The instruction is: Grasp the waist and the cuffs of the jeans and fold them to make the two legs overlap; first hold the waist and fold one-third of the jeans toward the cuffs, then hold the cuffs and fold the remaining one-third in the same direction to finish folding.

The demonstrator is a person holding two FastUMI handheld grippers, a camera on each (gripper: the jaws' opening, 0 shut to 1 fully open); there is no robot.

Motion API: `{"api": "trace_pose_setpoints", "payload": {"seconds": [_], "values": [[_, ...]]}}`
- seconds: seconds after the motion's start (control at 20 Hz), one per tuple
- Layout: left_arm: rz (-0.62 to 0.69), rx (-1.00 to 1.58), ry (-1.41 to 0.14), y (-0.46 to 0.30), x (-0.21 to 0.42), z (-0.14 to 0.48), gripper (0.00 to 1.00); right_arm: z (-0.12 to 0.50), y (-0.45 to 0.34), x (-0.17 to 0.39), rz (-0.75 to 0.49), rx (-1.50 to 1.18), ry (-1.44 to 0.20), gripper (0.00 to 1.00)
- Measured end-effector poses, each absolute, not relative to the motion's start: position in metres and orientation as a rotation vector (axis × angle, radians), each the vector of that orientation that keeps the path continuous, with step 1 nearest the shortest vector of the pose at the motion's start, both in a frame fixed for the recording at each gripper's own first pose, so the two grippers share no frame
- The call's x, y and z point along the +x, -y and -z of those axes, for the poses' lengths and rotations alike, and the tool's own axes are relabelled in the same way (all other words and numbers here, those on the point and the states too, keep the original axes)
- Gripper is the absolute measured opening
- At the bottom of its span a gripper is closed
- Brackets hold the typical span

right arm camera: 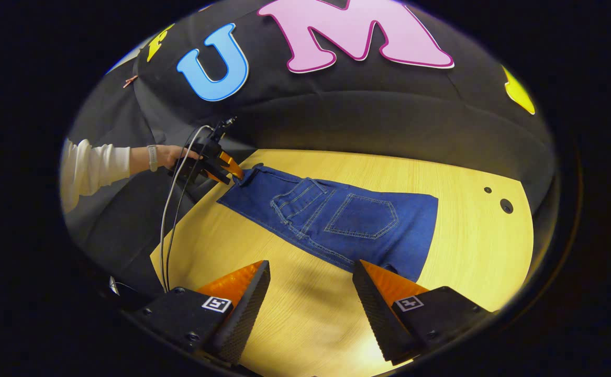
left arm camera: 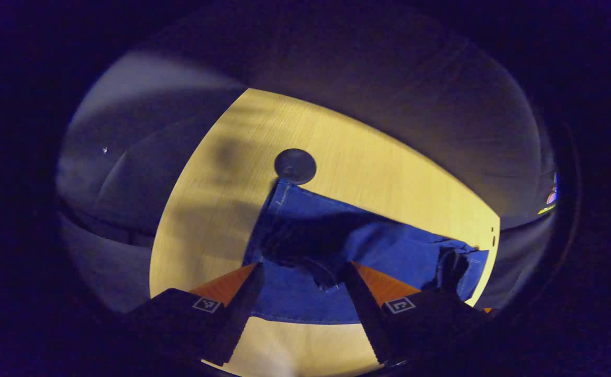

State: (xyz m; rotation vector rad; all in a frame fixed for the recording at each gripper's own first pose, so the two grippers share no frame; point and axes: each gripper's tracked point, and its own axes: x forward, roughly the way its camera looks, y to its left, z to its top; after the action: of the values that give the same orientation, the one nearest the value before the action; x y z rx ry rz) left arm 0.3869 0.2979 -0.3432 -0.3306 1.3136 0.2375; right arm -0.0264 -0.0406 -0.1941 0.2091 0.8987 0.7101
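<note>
The right claw (right arm camera: 310, 293) stands wide open above bare bench (right arm camera: 473, 246), empty, with the blue jeans (right arm camera: 336, 220) just ahead of its fingers, lying flat, back pocket up. Farther off, the left claw (right arm camera: 236, 177), held by a hand (right arm camera: 171, 155), sits at the jeans' far corner. In the left gripper view its fingers (left arm camera: 360, 290) are wide apart over rumpled denim, gripping nothing.

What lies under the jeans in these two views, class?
The jeans lie flat on a light wooden table, bare wood showing around them. A dark round disc in the tabletop sits at one corner. The surface beneath the denim is covered.
</note>
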Motion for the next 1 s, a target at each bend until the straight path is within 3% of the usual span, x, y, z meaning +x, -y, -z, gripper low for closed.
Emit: {"api": "trace_pose_setpoints", "payload": {"seconds": [0.25,0.5,0.7,0.75,0.8,0.9,1.0], "values": [[-0.239,-0.213,-1.405,-0.303,0.377,0.374,1.0,0.202,0.048,-0.016,-0.697,0.22,-0.914,0.96],[-0.2,-0.17,-1.339,-0.304,0.391,0.372,1.0,0.202,0.052,-0.015,-0.693,0.215,-0.909,0.96],[-0.164,-0.174,-1.37,-0.299,0.388,0.373,0.99,0.206,0.052,-0.018,-0.698,0.216,-0.929,0.96],[-0.16,-0.188,-1.362,-0.295,0.388,0.376,0.89,0.204,0.051,-0.018,-0.698,0.218,-0.928,0.97],[-0.15,-0.218,-1.353,-0.284,0.39,0.375,0.87,0.202,0.05,-0.019,-0.701,0.223,-0.924,0.97],[-0.144,-0.241,-1.332,-0.28,0.39,0.375,0.53,0.199,0.051,-0.022,-0.702,0.225,-0.919,0.97],[-0.158,-0.326,-1.3,-0.276,0.393,0.374,0.39,0.199,0.055,-0.025,-0.694,0.218,-0.92,0.97]]}}
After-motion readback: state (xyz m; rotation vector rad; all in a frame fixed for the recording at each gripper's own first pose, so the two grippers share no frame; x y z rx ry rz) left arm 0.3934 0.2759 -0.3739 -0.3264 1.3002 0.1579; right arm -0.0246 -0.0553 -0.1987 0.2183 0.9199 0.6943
